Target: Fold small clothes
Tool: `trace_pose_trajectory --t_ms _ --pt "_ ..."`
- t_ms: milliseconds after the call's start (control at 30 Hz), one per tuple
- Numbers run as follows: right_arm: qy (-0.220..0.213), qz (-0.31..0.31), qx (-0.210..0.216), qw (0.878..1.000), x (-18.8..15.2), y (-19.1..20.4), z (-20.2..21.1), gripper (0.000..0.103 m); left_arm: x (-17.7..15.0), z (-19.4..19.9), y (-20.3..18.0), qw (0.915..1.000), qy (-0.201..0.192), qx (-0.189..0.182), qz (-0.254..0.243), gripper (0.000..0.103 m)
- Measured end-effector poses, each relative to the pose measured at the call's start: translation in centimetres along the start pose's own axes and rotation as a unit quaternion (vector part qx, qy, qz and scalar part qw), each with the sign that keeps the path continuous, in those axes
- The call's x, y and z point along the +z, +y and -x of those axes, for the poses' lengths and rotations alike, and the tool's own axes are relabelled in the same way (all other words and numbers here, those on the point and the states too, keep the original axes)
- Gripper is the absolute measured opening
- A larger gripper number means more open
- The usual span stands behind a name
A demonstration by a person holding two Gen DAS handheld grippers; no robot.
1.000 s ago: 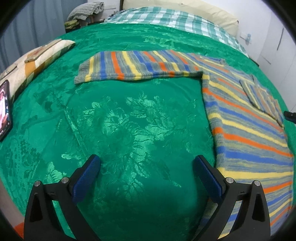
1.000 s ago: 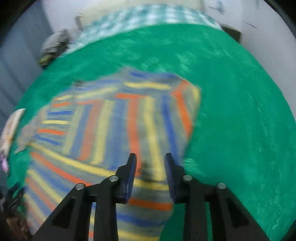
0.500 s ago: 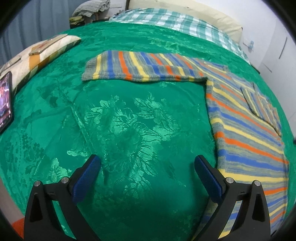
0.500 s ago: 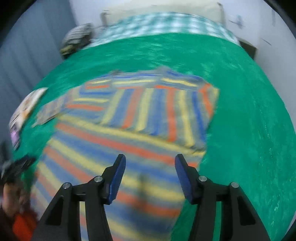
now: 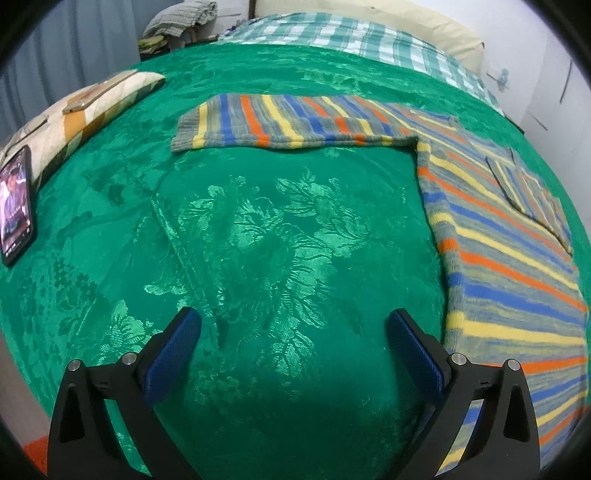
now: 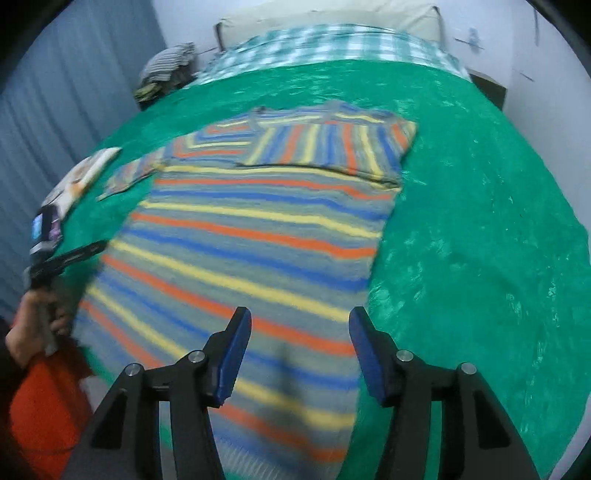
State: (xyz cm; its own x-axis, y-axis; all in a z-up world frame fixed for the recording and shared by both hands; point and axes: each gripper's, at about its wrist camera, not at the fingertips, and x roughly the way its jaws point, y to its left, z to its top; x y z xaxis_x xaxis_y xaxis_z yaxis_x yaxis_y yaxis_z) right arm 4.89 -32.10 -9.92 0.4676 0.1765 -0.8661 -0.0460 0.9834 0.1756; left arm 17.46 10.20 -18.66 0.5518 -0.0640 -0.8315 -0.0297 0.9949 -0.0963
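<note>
Left wrist view, nearest first: the left hand-held gripper (image 5: 291, 343) is seen with its blue pads spread wide and nothing between them, only green bedspread (image 5: 258, 229) underneath. A bit further out to the right, the striped sweater (image 5: 509, 266) is laid flat on the bed, body running along the right side. One sleeve (image 5: 288, 123) is stretched out straight to the left across the bedspread, further back. The other sleeve (image 5: 528, 188) is folded in over the body. At the left edge a phone (image 5: 16, 206) with a lit screen is leaned against a patterned pillow (image 5: 92, 107). At the far end a checked blanket (image 5: 351, 37) and a pile of clothes (image 5: 181, 18) can be made out.

From the right wrist view, pretty blurry: the right hand-held gripper (image 6: 299, 350) is held above the sweater's hem area (image 6: 258, 258), jaws apart, nothing pinched between the pads. They have just been opened and then eased back a touch, with only sweater below them, not gripped. At the lower left a hand (image 6: 33, 325) is seen wrapped round the other gripper's handle, next to an orange sleeve (image 6: 40, 406). Further back, the folded-in sleeve (image 6: 332, 147) is seen lying across the chest, with the bedspread (image 6: 480, 221) bare to the right.
</note>
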Motion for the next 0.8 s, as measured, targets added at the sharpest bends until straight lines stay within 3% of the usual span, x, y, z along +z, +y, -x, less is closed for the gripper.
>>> trace_pose_trajectory --t_ms 100,167,300,467,567,700,800 --pt "0.069 -0.038 0.027 0.997 -2.7 -0.1 -2.1 0.056 -0.2 -0.1 -0.2 1.0 0.001 0.007 0.0 0.102" --pt "0.13 -0.061 0.016 0.99 -5.5 -1.3 -4.1 0.055 -0.4 -0.1 -0.5 0.9998 0.002 0.015 -0.012 0.102" --pt "0.135 -0.041 -0.016 0.99 -6.0 -0.6 -2.5 0.05 -0.8 -0.1 -0.7 0.9996 0.0 0.02 -0.022 0.102" --pt "0.054 -0.017 0.002 0.998 -4.6 2.5 1.0 0.051 -0.8 -0.2 -0.8 0.9996 0.0 0.024 -0.018 0.102" --pt "0.019 -0.03 0.009 0.999 -5.0 2.9 0.2 0.059 -0.9 -0.2 -1.0 0.9995 -0.001 0.026 -0.02 0.102" --pt "0.051 -0.049 -0.023 0.997 -7.0 2.1 -3.0 0.059 -1.1 -0.2 -1.0 0.9993 -0.004 0.026 -0.028 0.102" --pt "0.032 -0.042 -0.022 0.998 -6.9 2.3 -2.1 0.059 -1.1 0.0 -1.0 0.9993 -0.003 0.028 -0.026 0.102"
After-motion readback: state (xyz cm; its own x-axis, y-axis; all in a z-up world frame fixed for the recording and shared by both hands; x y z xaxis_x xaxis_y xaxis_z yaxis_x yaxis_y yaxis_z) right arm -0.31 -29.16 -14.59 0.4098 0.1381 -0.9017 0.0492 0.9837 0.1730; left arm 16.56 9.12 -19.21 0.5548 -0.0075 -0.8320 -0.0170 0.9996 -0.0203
